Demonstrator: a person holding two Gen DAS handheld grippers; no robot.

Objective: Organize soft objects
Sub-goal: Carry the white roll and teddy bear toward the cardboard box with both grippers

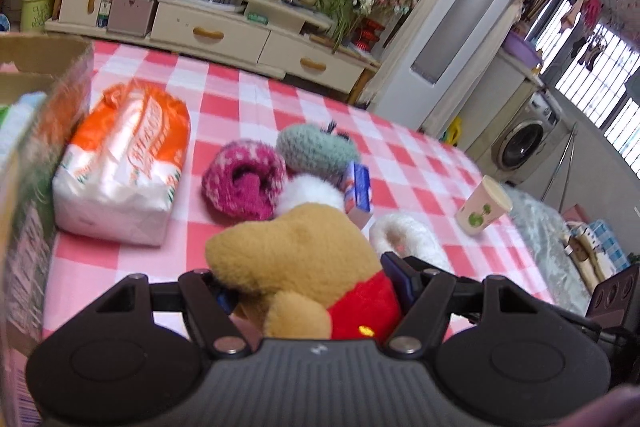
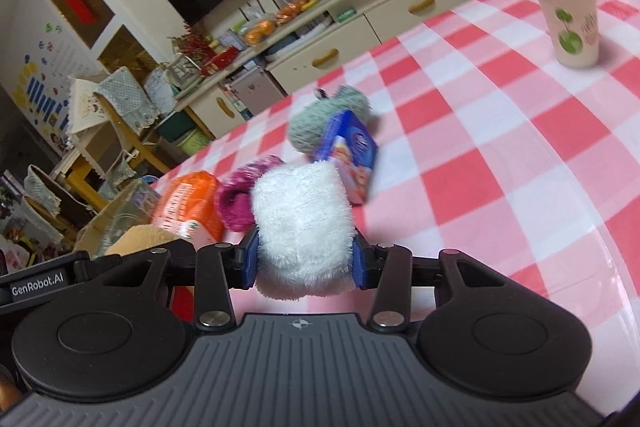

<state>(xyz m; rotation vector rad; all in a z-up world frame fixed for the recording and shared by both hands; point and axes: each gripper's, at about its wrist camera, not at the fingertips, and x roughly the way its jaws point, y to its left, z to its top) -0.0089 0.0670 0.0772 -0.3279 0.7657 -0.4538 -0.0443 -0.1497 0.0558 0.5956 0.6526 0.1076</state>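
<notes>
Checked tablecloth carries the goods. Left gripper is clamped on a plush bear; right gripper is clamped on a white towel, near the near edge. Risk: soft loads slipping or toppling the cup. Legible: "GenRobot.AI".

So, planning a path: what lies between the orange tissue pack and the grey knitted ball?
The magenta fuzzy sock lies between the tissue pack and grey ball, seen in the left wrist view.
</notes>
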